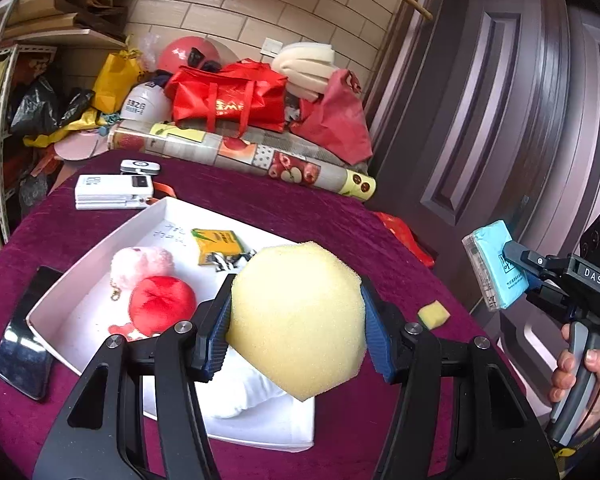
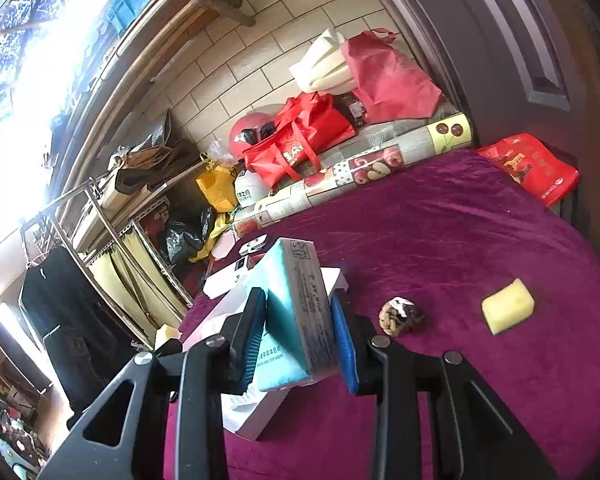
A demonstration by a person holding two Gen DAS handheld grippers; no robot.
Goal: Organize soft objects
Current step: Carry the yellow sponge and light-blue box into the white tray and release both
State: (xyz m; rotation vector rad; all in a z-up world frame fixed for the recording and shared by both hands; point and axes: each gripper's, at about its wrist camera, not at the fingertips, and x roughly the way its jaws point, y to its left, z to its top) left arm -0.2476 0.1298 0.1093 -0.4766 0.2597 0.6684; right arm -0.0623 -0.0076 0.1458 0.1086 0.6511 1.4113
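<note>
- Left tongs point(image 1: 296, 332) clamp the yellow sponge point(image 1: 296, 320), held above the near edge of the white tray point(image 1: 156, 216).
- Right tongs point(image 2: 300, 340) grip a blue tissue pack point(image 2: 296, 316), clear of the desk point(image 2: 460, 240), right of the tray.
- Step in hand: carrying both to the tray.
- Next: lower each over bare tray floor, then release.
- A small sponge point(image 2: 508, 306) and a knotted wad point(image 2: 402, 316) lie loose on the desk.

On my right gripper point(image 1: 512, 276), to the right of the white tray point(image 1: 100, 248), I can read "DAS" in white letters on the black body. The red bag point(image 1: 228, 96) beyond the tray's far side shows gold letters, partly creased, perhaps "WE". The white helmet point(image 1: 144, 106) left of that bag, the power bank point(image 1: 114, 192) and the teal tissue pack point(image 1: 496, 264) carry print too small to read.
</note>
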